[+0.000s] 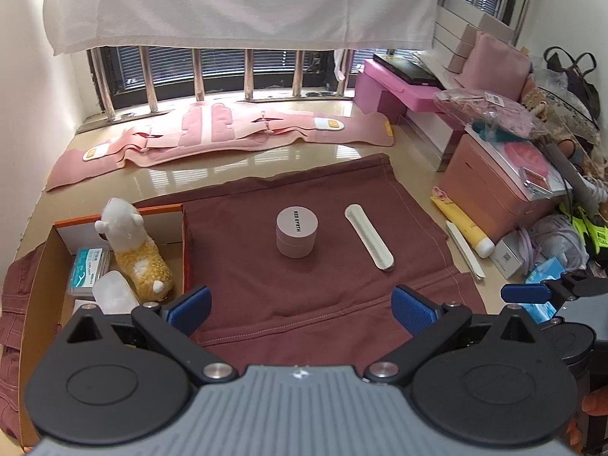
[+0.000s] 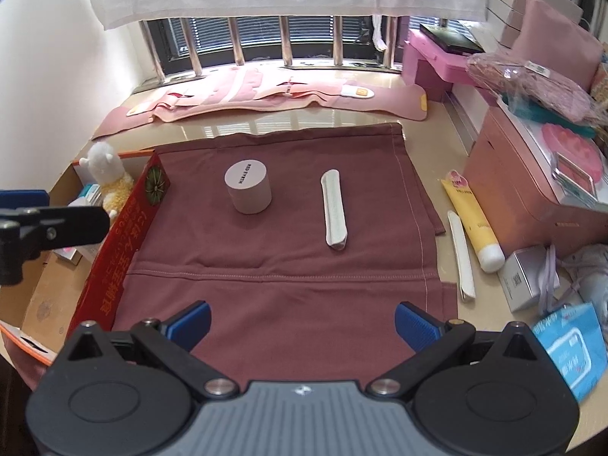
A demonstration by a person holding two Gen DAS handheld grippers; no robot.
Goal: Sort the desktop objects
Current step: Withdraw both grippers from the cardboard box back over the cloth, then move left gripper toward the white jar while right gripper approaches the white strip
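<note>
Jar: jar (image 1: 296, 236) stood upright on the cloth (image 1: 304, 296), about mid-cloth, lid up, just left of the strip and apart from it.
Strip: strip (image 1: 368, 237) lay flat; long axis ran from far-left to near-right in the left view, near end toward the right tool.
Box: box (image 1: 41, 266) sat at the cloth's left edge, already holding a toy (image 1: 133, 250) and packets.
Left tool: left tool (image 1: 300, 307) hung low over the near cloth, jaws wide, empty.
Right tool: right tool (image 2: 302, 326) likewise wide, empty.
Step, judged: reaching for a pick. Best to straddle the strip across its narrow width, or close on the jar's sides below the lid.
</note>
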